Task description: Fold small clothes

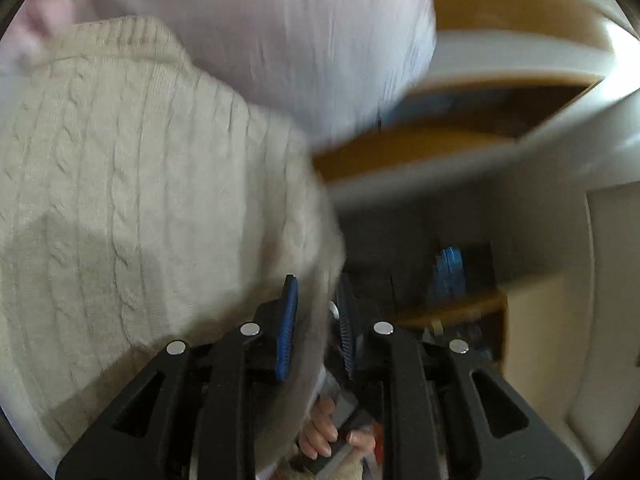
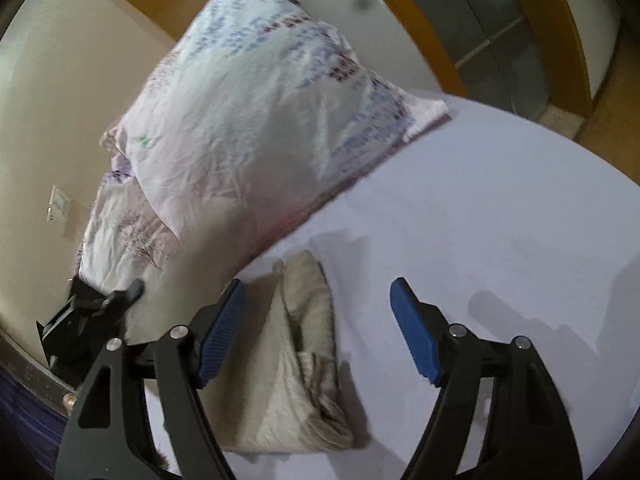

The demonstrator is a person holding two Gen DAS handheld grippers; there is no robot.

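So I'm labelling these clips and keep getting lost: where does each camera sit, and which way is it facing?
Left wrist: rides the left gripper, looking along jaws shut on the cream sweater; the person's fingers show below.
Right wrist: rides the right gripper, jaws open, looking down at the white surface and the patterned pillow.
Shared: the cream sweater; the pale cloth behind it in the left view may be the pillow.

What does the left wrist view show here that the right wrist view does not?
Only the left wrist view shows the left gripper shut on the sweater's edge, its cable knit filling the frame, and a wooden shelf behind. Only the right wrist view shows the right gripper open above the sweater's folded end, the printed pillow and a wall switch. Both show the beige sweater on the pale sheet.
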